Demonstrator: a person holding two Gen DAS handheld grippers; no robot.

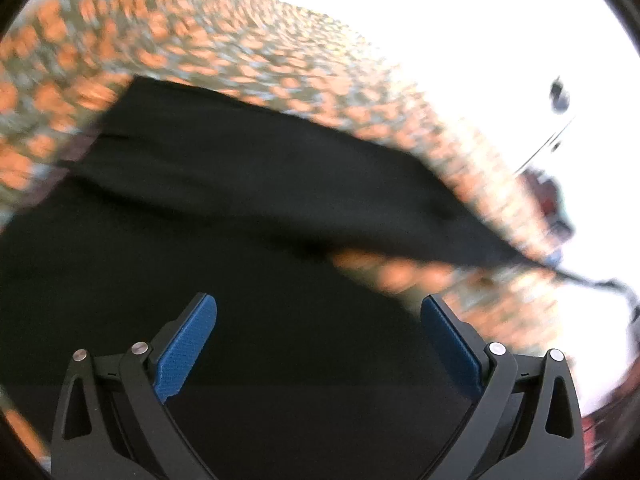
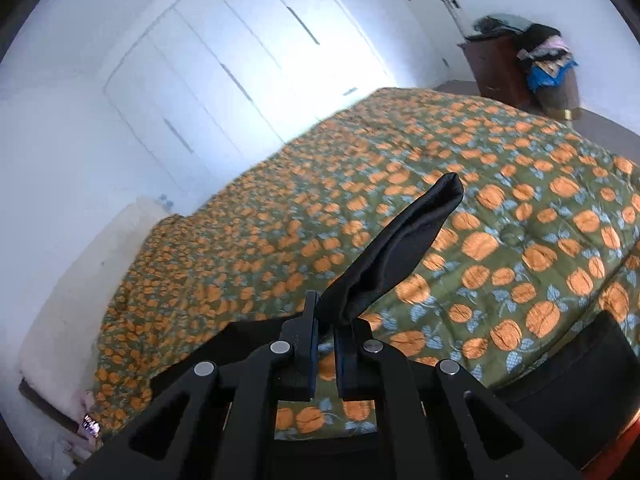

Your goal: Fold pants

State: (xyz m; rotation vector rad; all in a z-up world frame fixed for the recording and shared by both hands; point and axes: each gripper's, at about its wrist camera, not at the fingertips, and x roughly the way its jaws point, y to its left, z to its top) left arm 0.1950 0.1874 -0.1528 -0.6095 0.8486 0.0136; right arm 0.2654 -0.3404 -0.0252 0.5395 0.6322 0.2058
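On the bed with the orange-flowered green cover (image 2: 520, 216), the right hand-held gripper (image 2: 326, 336) is pinching the soft black pants (image 2: 396, 248); the left hand-held gripper (image 1: 318, 312) is gaping empty and, I think, must grab cloth at twelve o'clock next.

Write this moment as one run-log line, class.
left gripper: open, over black pants | right gripper: shut on pants fold | surface: floral bedspread

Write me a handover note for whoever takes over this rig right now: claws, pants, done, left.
Left claw: open, holding nothing, over the black pants.
Right claw: shut on a bunched end of the pants, which sticks up past its tips.
Pants lie spread on the orange-patterned bedspread, one part raised.
Done: one end gripped.
Left: grip with the left claw, then fold; no finished fold visible.
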